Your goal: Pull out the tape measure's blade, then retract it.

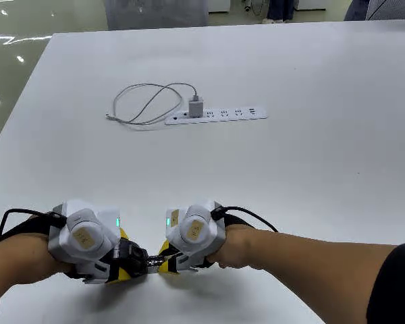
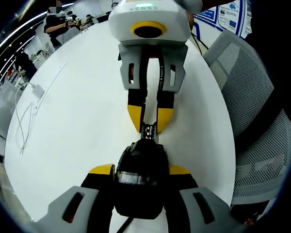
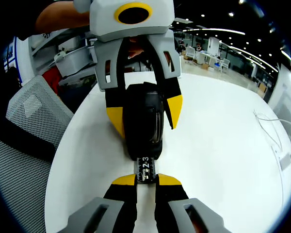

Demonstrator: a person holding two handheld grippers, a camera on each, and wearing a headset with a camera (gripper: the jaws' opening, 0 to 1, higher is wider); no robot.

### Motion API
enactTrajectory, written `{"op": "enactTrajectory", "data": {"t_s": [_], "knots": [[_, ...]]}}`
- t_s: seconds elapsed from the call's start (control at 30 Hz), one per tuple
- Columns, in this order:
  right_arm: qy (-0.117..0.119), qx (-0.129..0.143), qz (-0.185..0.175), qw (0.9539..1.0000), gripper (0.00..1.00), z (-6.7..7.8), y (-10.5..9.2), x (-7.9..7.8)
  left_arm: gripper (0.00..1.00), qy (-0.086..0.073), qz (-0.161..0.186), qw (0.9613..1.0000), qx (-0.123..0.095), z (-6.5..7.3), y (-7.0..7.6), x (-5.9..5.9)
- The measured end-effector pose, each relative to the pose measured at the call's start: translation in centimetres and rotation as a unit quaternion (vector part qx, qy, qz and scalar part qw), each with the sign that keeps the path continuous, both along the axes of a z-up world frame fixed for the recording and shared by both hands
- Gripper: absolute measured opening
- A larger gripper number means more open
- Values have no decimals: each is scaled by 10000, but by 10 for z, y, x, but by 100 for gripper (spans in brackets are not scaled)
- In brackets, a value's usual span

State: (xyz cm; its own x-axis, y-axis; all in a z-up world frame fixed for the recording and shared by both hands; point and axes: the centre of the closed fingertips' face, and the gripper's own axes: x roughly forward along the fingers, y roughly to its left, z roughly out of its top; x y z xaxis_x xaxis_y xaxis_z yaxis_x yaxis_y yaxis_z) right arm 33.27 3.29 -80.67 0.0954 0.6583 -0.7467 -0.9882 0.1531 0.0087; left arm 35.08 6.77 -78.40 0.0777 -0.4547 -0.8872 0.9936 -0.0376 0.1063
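Jaws, head view: left gripper (image 1: 123, 260) clamped on the squat black plastic tape measure (image 1: 136, 256). Right gripper (image 1: 167, 260) sits tip-to-tip with it, low at the near edge of the white worktop (image 1: 290, 169). White power strip (image 1: 219, 115) well apart.

Left gripper view: case between own yellow-tipped jaws; opposite jaws pinch the short metal blade (image 2: 149, 130).

Right gripper view: own jaws closed on the numbered blade end, case just beyond.

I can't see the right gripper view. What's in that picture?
The right gripper pinches the tip of the tape measure blade, which sticks a short way out of its black case. The left gripper, facing it, holds that case over a white table.
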Motion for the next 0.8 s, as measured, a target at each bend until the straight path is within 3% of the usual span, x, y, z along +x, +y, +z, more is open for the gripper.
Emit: {"op": "enactTrajectory", "data": {"t_s": [0.8], "knots": [[48, -121, -86, 9999, 9, -1, -13, -1, 35, 1, 22, 10000, -31, 0, 0, 0]]}}
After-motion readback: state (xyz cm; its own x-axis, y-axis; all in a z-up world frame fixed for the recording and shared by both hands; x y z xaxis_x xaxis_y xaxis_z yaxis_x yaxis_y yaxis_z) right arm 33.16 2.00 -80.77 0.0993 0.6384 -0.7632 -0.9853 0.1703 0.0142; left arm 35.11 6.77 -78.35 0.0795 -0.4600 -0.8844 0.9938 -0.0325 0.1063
